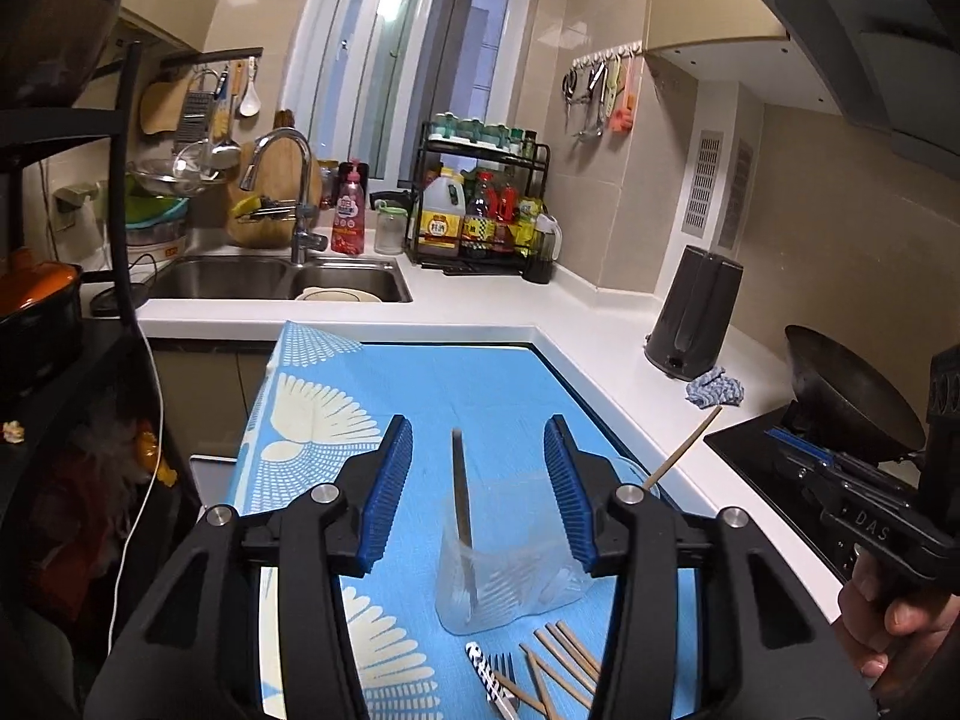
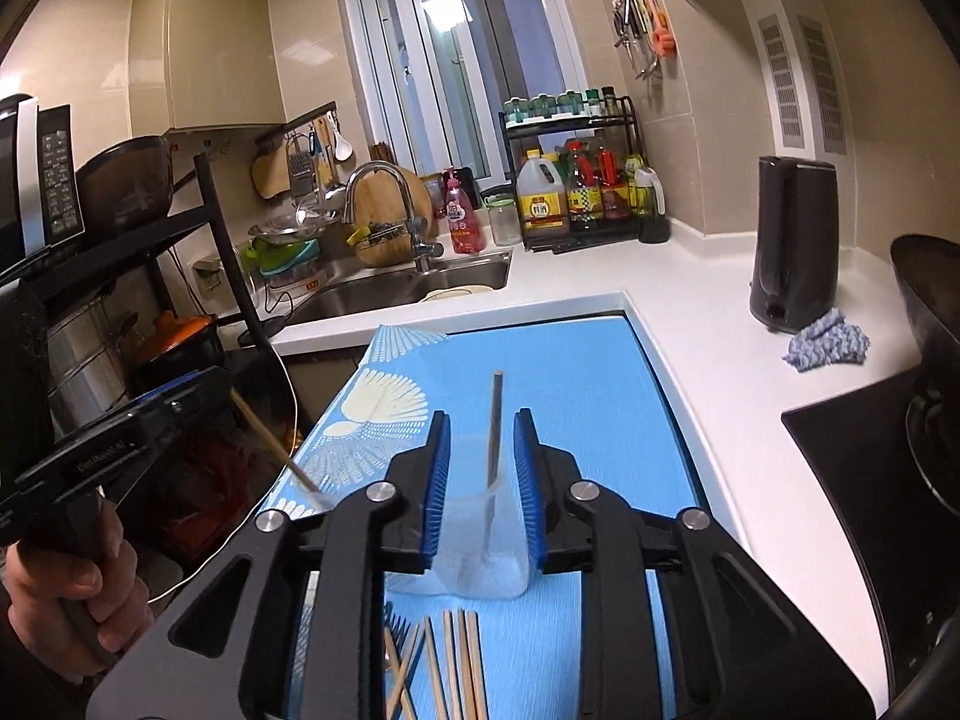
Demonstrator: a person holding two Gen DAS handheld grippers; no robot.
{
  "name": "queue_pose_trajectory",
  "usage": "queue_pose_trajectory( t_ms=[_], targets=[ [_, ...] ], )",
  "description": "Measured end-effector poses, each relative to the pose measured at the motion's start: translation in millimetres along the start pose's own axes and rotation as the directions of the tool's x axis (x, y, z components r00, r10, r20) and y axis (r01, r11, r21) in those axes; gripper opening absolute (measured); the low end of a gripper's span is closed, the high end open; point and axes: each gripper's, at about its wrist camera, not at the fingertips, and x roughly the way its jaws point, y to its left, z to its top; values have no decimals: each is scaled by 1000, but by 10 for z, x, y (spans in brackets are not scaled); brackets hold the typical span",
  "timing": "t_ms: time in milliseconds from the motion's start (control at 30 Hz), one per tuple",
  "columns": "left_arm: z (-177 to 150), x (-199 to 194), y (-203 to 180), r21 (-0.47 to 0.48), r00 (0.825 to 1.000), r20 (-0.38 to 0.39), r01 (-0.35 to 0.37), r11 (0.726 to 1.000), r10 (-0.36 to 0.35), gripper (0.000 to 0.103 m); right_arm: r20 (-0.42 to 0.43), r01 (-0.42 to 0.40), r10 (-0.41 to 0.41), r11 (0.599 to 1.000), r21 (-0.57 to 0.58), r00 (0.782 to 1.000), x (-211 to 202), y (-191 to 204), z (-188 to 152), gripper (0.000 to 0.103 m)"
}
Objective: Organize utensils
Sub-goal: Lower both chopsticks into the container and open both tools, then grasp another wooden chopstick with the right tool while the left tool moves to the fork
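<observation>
A clear cup (image 1: 510, 564) stands on the blue mat (image 1: 420, 396) in the middle of the scene, with a grey utensil handle (image 1: 461, 492) upright inside it. A second clear container sits just right of it, mostly hidden behind the left gripper's finger, with a wooden chopstick (image 1: 690, 444) leaning out of it to the right. The left gripper (image 1: 478, 492) hangs over the cup with its jaws fairly wide and nothing pressed between the blue pads (image 1: 390, 498); the handle shows in the gap, apart from both pads. The right gripper (image 2: 482, 489) has its jaws narrow, the same handle (image 2: 495, 426) and cup (image 2: 474, 546) seen between them; whether the pads touch the cup I cannot tell. On the near edge of the mat lie loose chopsticks (image 2: 456, 666) and a fork (image 1: 498, 666), just in front of the cup. A hand (image 2: 66, 594) grips the left gripper's handle at the left of the right wrist view. Further off, a white counter (image 1: 570, 312) wraps round the mat, with a sink (image 1: 270, 279) and tap (image 1: 288, 180) at the far left, a bottle rack (image 1: 480, 198) in the far middle, a dark kettle (image 1: 696, 312) and a blue cloth (image 1: 717, 389) on the right, and a wok (image 1: 852, 390) on the hob near right. A black shelf (image 1: 72, 192) with an orange pot (image 1: 36, 300) crowds the left side.
</observation>
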Motion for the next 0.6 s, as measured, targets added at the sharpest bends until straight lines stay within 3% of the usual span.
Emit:
queue_pose_trajectory(
  t_ms=[167,333,600],
  targets=[
    [-243,-321,62,-35,999,29,-33,999,34,45,-17,-4,4,1000,-11,1000,-235,4,-293,25],
    [-707,-489,48,-44,998,-3,-61,997,61,45,-39,3,-5,999,-36,999,-429,34,-716,25],
    [-1661,-671,-176,1,996,-15,-83,997,83,26,-54,22,-24,999,-26,998,-649,-51,-1534,25]
  ],
)
